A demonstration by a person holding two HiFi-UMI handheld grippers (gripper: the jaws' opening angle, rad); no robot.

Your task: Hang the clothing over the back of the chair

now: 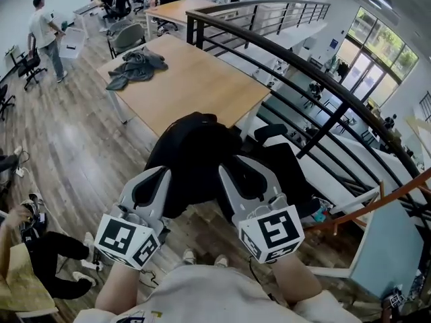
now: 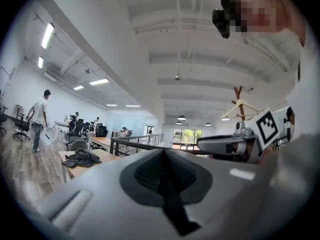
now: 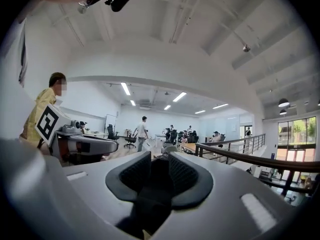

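Note:
A black garment (image 1: 192, 147) hangs bunched between my two grippers, in front of me and above the floor. My left gripper (image 1: 160, 177) is shut on its left part, and black fabric shows between the pads (image 2: 150, 171) in the left gripper view. My right gripper (image 1: 244, 172) is shut on its right part, with dark cloth filling the gap between its pads (image 3: 134, 171). A black office chair (image 1: 286, 170) stands just beyond and to the right of the garment, its armrest (image 1: 269, 132) showing. The garment hides the chair's back.
A wooden table (image 1: 195, 86) stands ahead with a grey garment (image 1: 137, 66) on its far left corner. A black railing (image 1: 289, 59) runs along the right. One person (image 1: 44, 32) stands far left; another (image 1: 40, 254) sits at the lower left. A wooden coat stand (image 2: 239, 104) is near.

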